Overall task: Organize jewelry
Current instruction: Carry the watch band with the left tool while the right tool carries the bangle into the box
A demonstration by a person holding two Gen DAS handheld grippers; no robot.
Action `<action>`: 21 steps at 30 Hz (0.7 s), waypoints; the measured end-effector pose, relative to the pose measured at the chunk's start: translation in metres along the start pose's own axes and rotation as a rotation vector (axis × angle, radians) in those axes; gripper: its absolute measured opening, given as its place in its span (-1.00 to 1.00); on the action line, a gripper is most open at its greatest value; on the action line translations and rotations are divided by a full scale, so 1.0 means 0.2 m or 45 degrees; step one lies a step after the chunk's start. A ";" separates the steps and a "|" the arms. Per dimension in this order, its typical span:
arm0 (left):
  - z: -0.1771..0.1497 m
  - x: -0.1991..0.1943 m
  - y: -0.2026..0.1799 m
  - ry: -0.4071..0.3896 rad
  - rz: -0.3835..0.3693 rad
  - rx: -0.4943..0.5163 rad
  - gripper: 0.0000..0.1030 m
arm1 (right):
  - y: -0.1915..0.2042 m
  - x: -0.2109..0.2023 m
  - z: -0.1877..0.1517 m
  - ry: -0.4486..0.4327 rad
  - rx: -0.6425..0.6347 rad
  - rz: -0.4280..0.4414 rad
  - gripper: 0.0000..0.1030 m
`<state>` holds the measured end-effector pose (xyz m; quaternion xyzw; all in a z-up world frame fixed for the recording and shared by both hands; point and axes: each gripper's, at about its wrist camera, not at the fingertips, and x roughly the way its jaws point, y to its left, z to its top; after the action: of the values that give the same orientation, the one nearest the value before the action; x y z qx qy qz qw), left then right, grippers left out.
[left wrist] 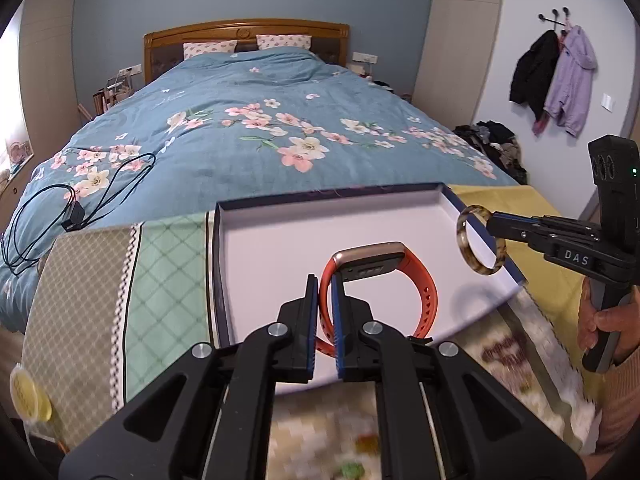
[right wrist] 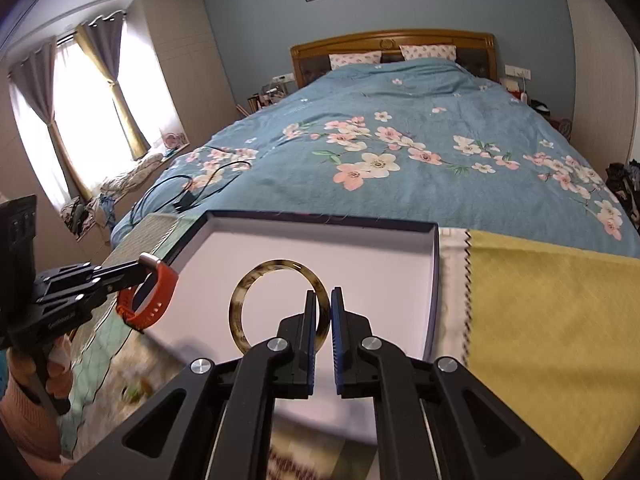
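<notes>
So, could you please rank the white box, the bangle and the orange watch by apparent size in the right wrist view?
1. white box, clearly largest.
2. bangle.
3. orange watch; it looks smaller, but it is partly hidden by the left gripper, so this is unsure.

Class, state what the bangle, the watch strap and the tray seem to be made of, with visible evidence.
Bangle: probably resin or acrylic; glossy, mottled tortoiseshell pattern.
Watch strap: likely silicone rubber; matte orange, punched holes, flexing loop.
Tray: seemingly cardboard; matte white inside, thin dark walls.
</notes>
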<state>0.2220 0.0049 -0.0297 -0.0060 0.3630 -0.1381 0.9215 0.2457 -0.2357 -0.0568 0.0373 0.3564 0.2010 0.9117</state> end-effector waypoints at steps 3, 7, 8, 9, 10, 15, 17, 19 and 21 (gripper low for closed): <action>0.07 0.09 0.02 0.014 0.018 -0.009 -0.86 | -0.03 0.12 0.07 0.034 0.027 -0.013 -0.89; 0.14 0.22 0.05 0.048 0.042 -0.031 -0.86 | -0.04 0.24 0.12 0.084 0.023 -0.050 -0.89; 0.14 0.24 0.06 0.052 0.042 -0.034 -0.86 | -0.04 0.27 0.13 0.096 0.014 -0.061 -0.89; 0.15 0.27 0.07 0.059 0.044 -0.035 -0.85 | -0.04 0.30 0.14 0.111 0.007 -0.069 -0.89; 0.16 0.30 0.07 0.066 0.050 -0.035 -0.85 | -0.04 0.32 0.15 0.119 0.004 -0.076 -0.89; 0.21 0.45 0.10 0.124 0.061 -0.044 -0.85 | -0.06 0.43 0.20 0.176 0.007 -0.101 -0.89; 0.23 0.50 0.11 0.146 0.069 -0.047 -0.84 | -0.06 0.46 0.22 0.197 0.006 -0.109 -0.89; 0.25 0.55 0.12 0.163 0.077 -0.049 -0.84 | -0.06 0.48 0.23 0.217 0.001 -0.120 -0.88; 0.25 0.58 0.11 0.175 0.085 -0.047 -0.84 | -0.07 0.50 0.23 0.236 0.005 -0.122 -0.88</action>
<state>0.3429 -0.0078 -0.0721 -0.0013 0.4278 -0.1005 0.8983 0.3484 -0.2051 -0.0890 0.0033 0.4411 0.1589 0.8833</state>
